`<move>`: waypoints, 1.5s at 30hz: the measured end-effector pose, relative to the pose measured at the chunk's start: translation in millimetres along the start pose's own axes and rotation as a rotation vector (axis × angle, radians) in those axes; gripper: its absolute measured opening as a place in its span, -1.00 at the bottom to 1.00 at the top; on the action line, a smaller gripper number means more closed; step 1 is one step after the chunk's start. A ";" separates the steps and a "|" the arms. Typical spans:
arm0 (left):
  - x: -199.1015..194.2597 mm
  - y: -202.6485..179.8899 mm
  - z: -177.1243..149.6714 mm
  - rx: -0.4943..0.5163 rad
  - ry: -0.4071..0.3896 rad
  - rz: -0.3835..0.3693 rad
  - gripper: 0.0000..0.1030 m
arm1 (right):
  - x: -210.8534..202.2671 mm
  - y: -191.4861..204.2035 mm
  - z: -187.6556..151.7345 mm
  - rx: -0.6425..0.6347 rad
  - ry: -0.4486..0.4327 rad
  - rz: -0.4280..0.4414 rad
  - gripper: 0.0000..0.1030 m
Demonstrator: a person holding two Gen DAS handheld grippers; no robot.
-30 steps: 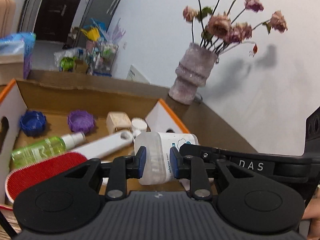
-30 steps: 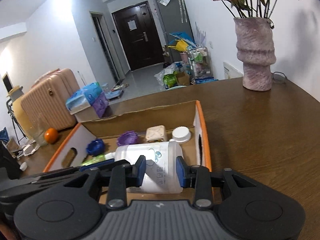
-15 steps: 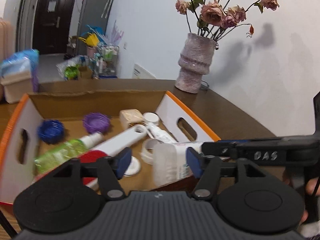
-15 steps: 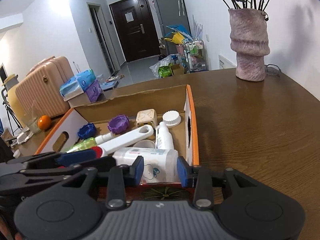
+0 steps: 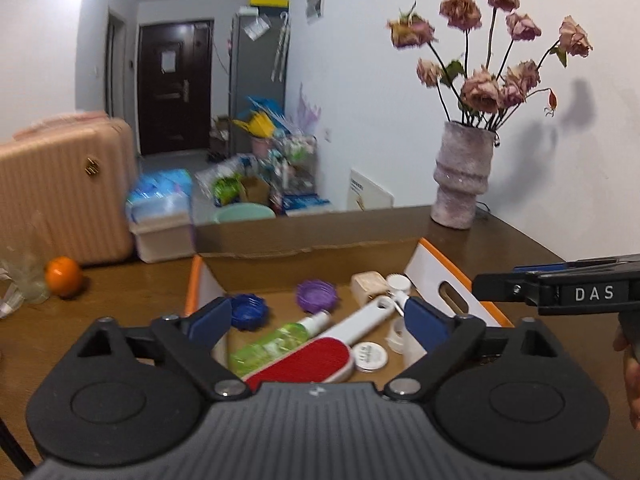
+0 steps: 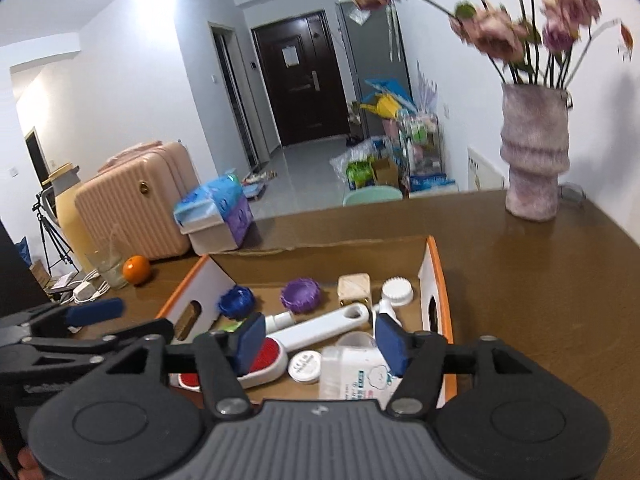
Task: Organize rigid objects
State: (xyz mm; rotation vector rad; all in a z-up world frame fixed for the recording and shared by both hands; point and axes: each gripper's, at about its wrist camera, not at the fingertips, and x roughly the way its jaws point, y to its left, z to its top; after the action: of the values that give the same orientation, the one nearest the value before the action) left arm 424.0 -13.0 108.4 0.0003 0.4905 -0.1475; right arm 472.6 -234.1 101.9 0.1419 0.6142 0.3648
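both jaws opening with nothing between: right gripper (image 6: 320, 340) above the white bottle (image 6: 352, 376) lying in the cardboard box's (image 6: 436, 276) near corner, left gripper (image 5: 318, 322) over the lint brush (image 5: 320, 352), apparently just released.

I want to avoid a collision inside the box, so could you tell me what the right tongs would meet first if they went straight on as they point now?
Probably the white bottle lying in the cardboard box, just beyond the opening, empty right tongs; depth is uncertain.
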 end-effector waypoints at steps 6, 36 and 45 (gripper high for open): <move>-38.9 0.7 -1.6 0.016 -0.098 0.063 0.99 | -31.4 21.0 -8.8 -0.077 -0.121 -0.033 0.62; -158.2 0.7 -111.8 -0.033 -0.359 0.009 1.00 | -133.4 55.2 -144.9 -0.165 -0.387 -0.141 1.00; -198.7 -8.7 -159.4 0.034 -0.274 -0.037 1.00 | -164.0 72.8 -202.4 -0.186 -0.323 -0.163 1.00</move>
State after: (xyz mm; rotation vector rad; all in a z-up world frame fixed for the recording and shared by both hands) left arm 174.8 12.1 61.4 0.0046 0.2149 -0.1894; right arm 208.8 -223.6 43.2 -0.0283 0.2687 0.2323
